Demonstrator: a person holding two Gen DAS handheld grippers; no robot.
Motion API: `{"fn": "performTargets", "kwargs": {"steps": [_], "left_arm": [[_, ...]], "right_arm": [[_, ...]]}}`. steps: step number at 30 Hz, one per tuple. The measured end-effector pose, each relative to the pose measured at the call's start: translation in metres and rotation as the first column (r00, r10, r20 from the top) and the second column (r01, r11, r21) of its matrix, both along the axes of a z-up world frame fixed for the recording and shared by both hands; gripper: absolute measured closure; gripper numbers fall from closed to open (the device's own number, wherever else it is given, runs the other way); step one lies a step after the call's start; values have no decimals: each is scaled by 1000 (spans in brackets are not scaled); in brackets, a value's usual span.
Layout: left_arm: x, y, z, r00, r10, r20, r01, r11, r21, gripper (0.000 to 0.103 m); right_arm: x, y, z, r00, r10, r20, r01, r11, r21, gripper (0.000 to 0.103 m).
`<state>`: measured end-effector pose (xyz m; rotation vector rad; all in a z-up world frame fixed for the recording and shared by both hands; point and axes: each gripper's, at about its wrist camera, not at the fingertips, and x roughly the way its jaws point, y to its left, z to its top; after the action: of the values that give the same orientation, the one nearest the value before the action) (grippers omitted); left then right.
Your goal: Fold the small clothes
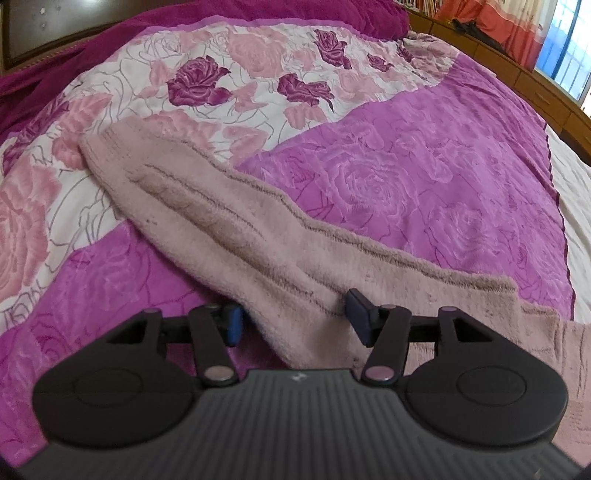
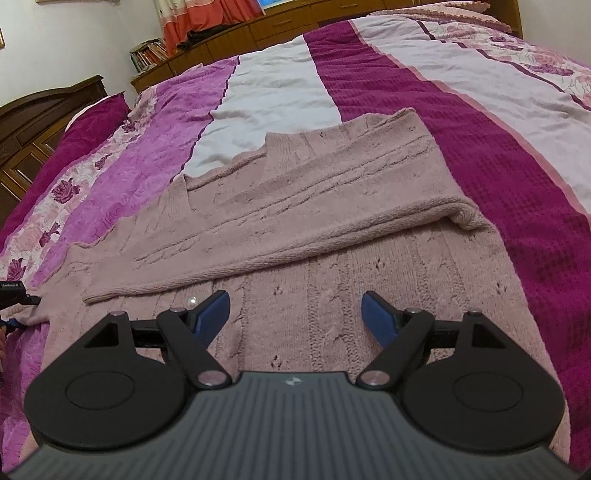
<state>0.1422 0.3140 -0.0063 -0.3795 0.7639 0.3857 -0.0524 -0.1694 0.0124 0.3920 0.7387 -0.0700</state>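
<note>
- A dusty-pink knitted sweater (image 2: 332, 229) lies spread on a bed covered by a bedspread (image 2: 480, 155) in magenta, white and rose-print bands.
- In the right wrist view, the sweater's body fills the near middle, and one sleeve (image 2: 295, 206) is folded across it, running from the near left to the far right.
- In the left wrist view, the other sleeve (image 1: 229, 206) stretches out from the near right towards the far left, its cuff (image 1: 99, 147) resting on the rose-print part of the bedspread (image 1: 424, 166).
- The left gripper (image 1: 295, 319) has its blue-padded fingers (image 1: 361, 317) spread wide, one on each side of the sleeve near where it meets the body; the fabric sits between them, and the pads do not press it.
- The right gripper (image 2: 295, 314) is also wide open, holding nothing; its fingers (image 2: 378, 317) sit low over the sweater's body, just near of the folded sleeve's edge.
- At the left edge of the right wrist view, a small part of the left gripper (image 2: 14, 295) shows beside the sweater.
- Wooden drawers (image 2: 295, 18) and an orange curtain (image 2: 207, 18) stand at the far side of the bed.
</note>
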Motion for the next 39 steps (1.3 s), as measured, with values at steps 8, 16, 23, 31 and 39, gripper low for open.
{"fn": "performTargets", "kwargs": {"steps": [8, 16, 23, 31, 39], "left_arm": [[10, -3, -4, 1000, -9, 13, 8, 998, 56, 46], [0, -7, 4, 994, -84, 71, 79, 994, 73, 92], [-12, -25, 30, 987, -114, 115, 98, 987, 130, 94], [-27, -49, 60, 967, -170, 189, 149, 981, 121, 94], [-45, -81, 88, 936, -236, 262, 210, 970, 124, 94]], "right_arm": [[2, -1, -2, 1000, 0, -2, 0, 1000, -6, 19], [5, -1, -5, 1000, 0, -2, 0, 1000, -18, 16], [5, -2, -6, 1000, 4, 0, -4, 1000, -16, 16], [2, -3, -5, 1000, 2, 3, -2, 1000, -6, 16], [-1, -5, -2, 1000, 2, 5, -2, 1000, 2, 16]]}}
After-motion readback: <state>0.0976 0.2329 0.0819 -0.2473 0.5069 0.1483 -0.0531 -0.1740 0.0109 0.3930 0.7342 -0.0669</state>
